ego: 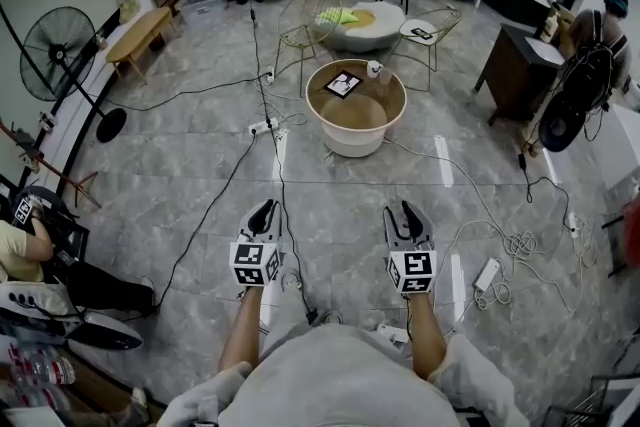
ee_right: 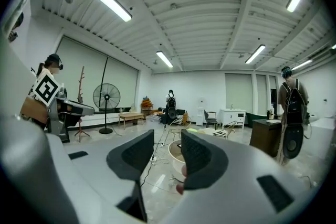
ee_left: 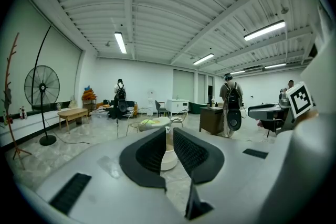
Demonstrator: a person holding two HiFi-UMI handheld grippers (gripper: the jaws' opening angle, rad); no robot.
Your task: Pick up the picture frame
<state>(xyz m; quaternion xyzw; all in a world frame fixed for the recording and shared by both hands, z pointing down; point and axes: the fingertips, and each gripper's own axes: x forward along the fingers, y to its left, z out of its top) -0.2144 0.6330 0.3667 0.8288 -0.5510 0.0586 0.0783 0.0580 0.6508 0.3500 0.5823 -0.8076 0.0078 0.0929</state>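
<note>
Head view: I see left tongs (ego: pixel 264 213) and right tongs (ego: pixel 405 215) both apart, empty, above the floor (ego: pixel 180 165). The picture frame (ego: pixel 343 83) lies on the round worktop (ego: pixel 352 145), well ahead.

Picture frame (ego: pixel 343 83) beside cup (ego: pixel 374 69) on round table (ego: pixel 355 141); chairs (ego: pixel 300 25) behind, fan (ego: pixel 58 40) far left.

Black-edged picture frame (ego: pixel 343 83) lying cornerwise atop round table (ego: pixel 352 145).

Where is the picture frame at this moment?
In the head view, upper middle, the picture frame lies on the far part of the round white table, just left of a white cup.
</note>
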